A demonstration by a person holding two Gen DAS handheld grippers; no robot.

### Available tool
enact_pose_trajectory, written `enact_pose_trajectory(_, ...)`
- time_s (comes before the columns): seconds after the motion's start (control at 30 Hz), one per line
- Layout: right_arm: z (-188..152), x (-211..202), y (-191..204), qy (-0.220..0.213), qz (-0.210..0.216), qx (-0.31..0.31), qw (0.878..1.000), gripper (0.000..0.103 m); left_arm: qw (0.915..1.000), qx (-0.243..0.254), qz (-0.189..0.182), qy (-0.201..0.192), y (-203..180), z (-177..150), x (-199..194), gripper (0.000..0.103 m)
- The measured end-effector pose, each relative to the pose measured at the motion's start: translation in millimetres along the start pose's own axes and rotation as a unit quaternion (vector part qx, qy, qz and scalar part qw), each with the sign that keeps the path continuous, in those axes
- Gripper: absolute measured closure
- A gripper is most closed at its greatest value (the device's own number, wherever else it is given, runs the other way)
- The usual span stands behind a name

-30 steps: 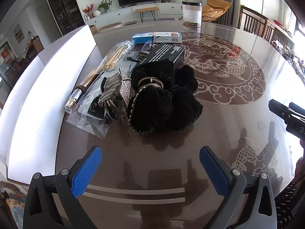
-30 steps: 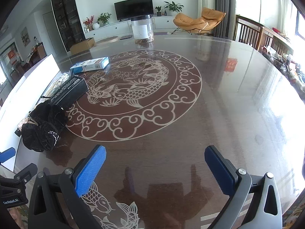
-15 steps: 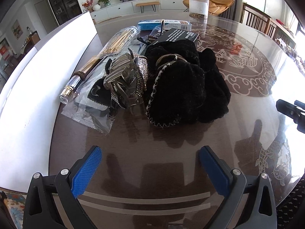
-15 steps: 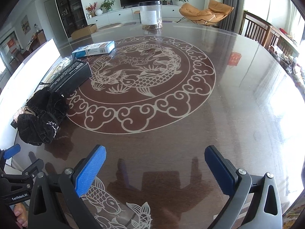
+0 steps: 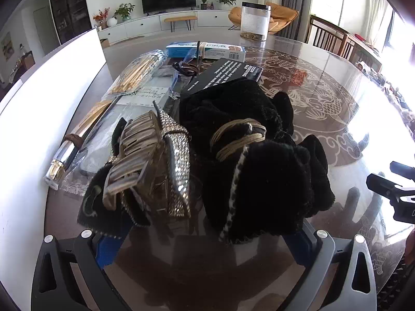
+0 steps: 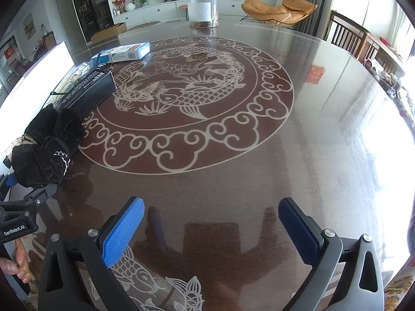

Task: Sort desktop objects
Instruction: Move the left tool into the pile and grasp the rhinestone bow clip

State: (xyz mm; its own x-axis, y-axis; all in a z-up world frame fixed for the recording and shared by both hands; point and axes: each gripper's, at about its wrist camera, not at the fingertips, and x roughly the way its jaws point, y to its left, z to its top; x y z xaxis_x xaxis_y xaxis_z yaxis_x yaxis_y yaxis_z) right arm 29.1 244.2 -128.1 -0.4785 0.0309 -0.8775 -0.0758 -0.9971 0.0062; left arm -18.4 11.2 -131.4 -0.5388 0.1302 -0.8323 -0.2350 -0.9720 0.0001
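A heap of black velvet scrunchies (image 5: 262,171) with tan hair ties (image 5: 238,134) on top lies on the dark table, beside a rhinestone hair clip (image 5: 176,165) and a striped claw clip (image 5: 135,155). My left gripper (image 5: 205,243) stands open, its blue pads on either side of the heap's near edge and partly hidden by it. The same heap (image 6: 46,150) shows at the left of the right wrist view. My right gripper (image 6: 211,230) hangs open over bare table with nothing between its fingers.
Behind the heap lie a black box (image 5: 225,75), a blue and white box (image 5: 207,50), bagged chopsticks (image 5: 137,75) and a silver tube (image 5: 64,160). A clear jar (image 6: 202,7) stands at the far edge. A white panel (image 5: 39,108) borders the left side.
My left gripper has moved forward until the heap of hair accessories sits between its open fingers. The right gripper has shifted only slightly.
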Motion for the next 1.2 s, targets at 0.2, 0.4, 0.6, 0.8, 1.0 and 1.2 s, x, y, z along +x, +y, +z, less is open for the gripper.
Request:
enact_pose_trajectory(0.2, -0.4, 3.4, 3.0, 0.005, -0.006, -0.003, 1.000, 0.000, 0.9976, 0.042, -0.048, 0.028, -13.4, -0.1, -6.7, 0.000)
enact_pose_trajectory(0.4, -0.3, 7.1, -6.4, 0.011, -0.005, 0.019, 1.000, 0.000, 0.9963, 0.002, -0.084, -0.020, 19.7, -32.5, -61.9, 0.000)
enact_pose_trajectory(0.6, -0.7, 7.8, 3.1, 0.012, -0.004, 0.001, 1.000, 0.000, 0.9978, -0.035, -0.020, -0.052, 47.7, -16.0, -74.1, 0.000)
enact_pose_trajectory(0.8, -0.8, 8.0, 2.0, 0.012, -0.007, 0.003, 1.000, 0.000, 0.9990, -0.015, 0.017, -0.038, 44.2, 8.1, -47.2, 0.000)
enact_pose_trajectory(1.0, -1.2, 7.3, -0.4, 0.011, -0.008, 0.010, 1.000, 0.000, 0.9982, 0.019, 0.043, -0.038, 42.9, 16.5, -24.1, 0.000)
enact_pose_trajectory(1.2, -1.2, 7.2, -0.3, 0.010, -0.007, 0.009, 1.000, 0.000, 0.9981, 0.058, -0.012, 0.019, 34.9, 5.2, -9.3, 0.030)
